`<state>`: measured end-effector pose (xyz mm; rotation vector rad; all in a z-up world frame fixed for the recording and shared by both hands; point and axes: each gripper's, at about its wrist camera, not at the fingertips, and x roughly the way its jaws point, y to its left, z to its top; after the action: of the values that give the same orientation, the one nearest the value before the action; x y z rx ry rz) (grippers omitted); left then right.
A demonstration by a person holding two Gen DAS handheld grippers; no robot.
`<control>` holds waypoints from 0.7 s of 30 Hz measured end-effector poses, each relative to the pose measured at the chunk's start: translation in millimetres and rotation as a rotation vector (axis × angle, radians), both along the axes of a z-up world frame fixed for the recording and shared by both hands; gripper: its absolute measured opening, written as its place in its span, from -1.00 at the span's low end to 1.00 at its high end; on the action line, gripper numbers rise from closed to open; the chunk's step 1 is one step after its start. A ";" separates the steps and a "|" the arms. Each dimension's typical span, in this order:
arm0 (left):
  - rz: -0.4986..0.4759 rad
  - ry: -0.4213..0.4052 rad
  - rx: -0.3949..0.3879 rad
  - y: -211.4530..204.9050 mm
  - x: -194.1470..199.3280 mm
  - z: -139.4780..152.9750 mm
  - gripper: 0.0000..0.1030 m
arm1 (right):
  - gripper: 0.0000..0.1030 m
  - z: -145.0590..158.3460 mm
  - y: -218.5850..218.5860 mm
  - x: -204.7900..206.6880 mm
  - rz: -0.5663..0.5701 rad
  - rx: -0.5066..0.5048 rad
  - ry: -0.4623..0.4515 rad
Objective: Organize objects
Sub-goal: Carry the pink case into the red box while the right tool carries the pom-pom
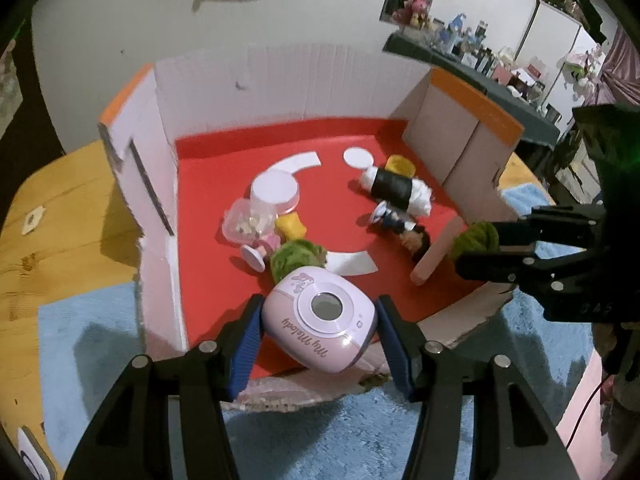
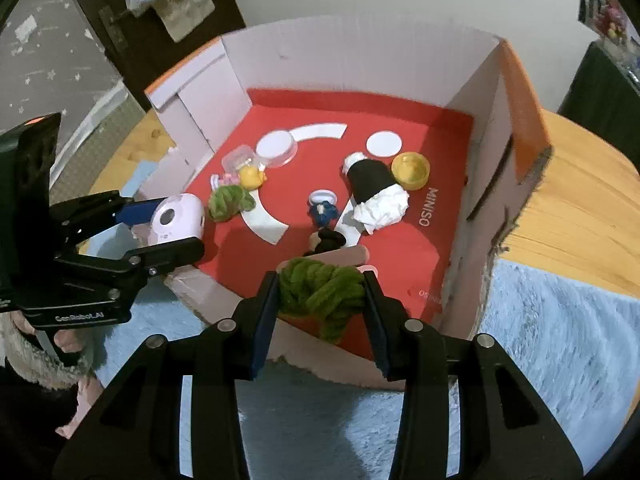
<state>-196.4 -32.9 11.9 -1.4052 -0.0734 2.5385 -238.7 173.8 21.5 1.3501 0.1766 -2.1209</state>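
Observation:
My left gripper (image 1: 319, 320) is shut on a pink "My Melody" toy camera (image 1: 320, 320) and holds it over the front left edge of the red-floored cardboard box (image 1: 256, 80). It also shows in the right wrist view (image 2: 176, 220). My right gripper (image 2: 320, 292) is shut on a green yarn bundle (image 2: 320, 288) at the box's front edge; the bundle also shows in the left wrist view (image 1: 476, 238). Inside the box lie a second green yarn bundle (image 2: 230, 202), a yellow duck (image 2: 250, 176), a black-and-white roll (image 2: 372, 190) and a small blue figure (image 2: 322, 210).
The box also holds a white round lid (image 2: 274, 146), a clear small case (image 2: 238, 160), a yellow cup (image 2: 410, 170) and a wooden stick (image 1: 438, 250). The box stands on a wooden table (image 2: 580, 200) with a blue fuzzy mat (image 2: 560, 340). A cluttered shelf (image 1: 480, 56) stands behind.

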 end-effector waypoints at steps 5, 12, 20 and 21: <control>-0.008 -0.021 -0.011 1.4 -6.5 -9.5 0.11 | -0.25 -7.9 -9.6 -1.6 0.033 0.052 -0.015; 0.007 0.000 -0.002 0.2 -12.0 -14.7 0.11 | -0.25 -13.4 -14.4 -1.1 0.030 0.065 0.036; 0.038 0.047 -0.016 1.0 -19.3 -18.7 0.11 | -0.25 -21.5 -16.6 -2.3 -0.005 0.045 0.088; 0.043 0.053 -0.020 1.2 -19.8 -19.0 0.11 | -0.25 -22.1 -16.4 -2.9 -0.011 0.045 0.093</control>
<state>-216.2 -31.7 -7.1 -1.3562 -0.0698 2.6169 -241.5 157.4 -0.6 1.2815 0.2570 -2.2022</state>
